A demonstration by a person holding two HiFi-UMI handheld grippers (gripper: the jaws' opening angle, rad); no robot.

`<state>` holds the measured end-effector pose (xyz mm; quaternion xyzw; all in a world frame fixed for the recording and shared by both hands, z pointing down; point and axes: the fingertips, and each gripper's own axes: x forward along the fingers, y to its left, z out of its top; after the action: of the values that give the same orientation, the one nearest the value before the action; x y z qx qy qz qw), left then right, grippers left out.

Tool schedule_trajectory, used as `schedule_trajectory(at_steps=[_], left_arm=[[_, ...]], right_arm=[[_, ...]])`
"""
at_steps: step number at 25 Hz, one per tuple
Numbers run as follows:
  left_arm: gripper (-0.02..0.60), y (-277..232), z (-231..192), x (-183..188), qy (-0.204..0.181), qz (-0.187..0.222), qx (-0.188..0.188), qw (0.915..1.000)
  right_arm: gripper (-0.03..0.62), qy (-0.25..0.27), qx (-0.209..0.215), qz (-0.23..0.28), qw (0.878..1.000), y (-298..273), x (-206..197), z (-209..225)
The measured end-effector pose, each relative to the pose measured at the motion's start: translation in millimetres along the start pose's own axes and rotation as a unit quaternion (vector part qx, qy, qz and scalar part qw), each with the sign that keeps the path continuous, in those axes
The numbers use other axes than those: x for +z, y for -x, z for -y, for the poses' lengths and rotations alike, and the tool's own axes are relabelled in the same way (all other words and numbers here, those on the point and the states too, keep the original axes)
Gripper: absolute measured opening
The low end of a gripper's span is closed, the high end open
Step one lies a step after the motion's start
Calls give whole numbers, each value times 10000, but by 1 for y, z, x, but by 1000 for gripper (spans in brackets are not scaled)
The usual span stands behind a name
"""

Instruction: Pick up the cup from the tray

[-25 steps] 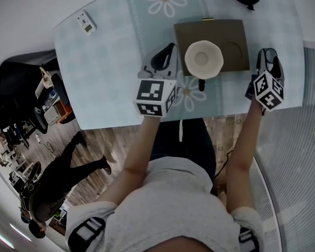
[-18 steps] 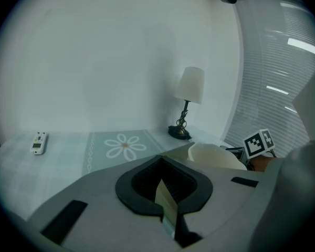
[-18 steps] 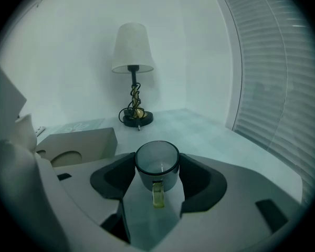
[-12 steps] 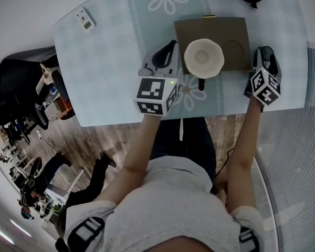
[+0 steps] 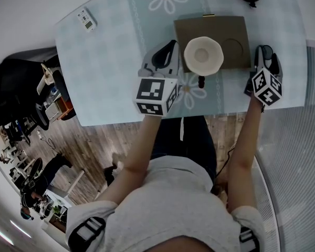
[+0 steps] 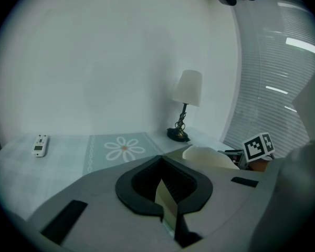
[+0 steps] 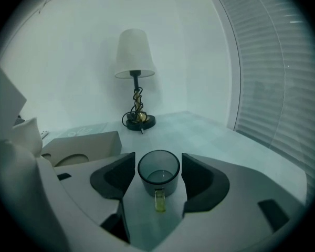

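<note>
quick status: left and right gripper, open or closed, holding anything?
Left gripper: closed, nothing held.
Right gripper: closed on the small dark glass cup.

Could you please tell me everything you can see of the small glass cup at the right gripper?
The cup is a small, straight-sided cylinder of smoky, see-through glass with a thin rim. It stands upright, mouth up, and looks empty. It sits between the two dark jaws of the right gripper, which close on its sides. It is away from the tray, whose round recess lies bare to its left.
</note>
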<state>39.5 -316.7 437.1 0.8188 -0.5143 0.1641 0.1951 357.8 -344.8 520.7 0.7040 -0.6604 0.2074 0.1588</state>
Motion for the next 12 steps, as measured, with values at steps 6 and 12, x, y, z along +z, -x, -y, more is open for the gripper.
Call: schedule_trajectory(at_steps=[6,12], left_arm=[[5,5,11,13,-83,161,-72,9998],[5,9,28,30,-87,386,-233,9989]], right_arm=[[239,-55,57,412,9991,25,32,-9],[239,-148,188,730,9970,55,56,-33]])
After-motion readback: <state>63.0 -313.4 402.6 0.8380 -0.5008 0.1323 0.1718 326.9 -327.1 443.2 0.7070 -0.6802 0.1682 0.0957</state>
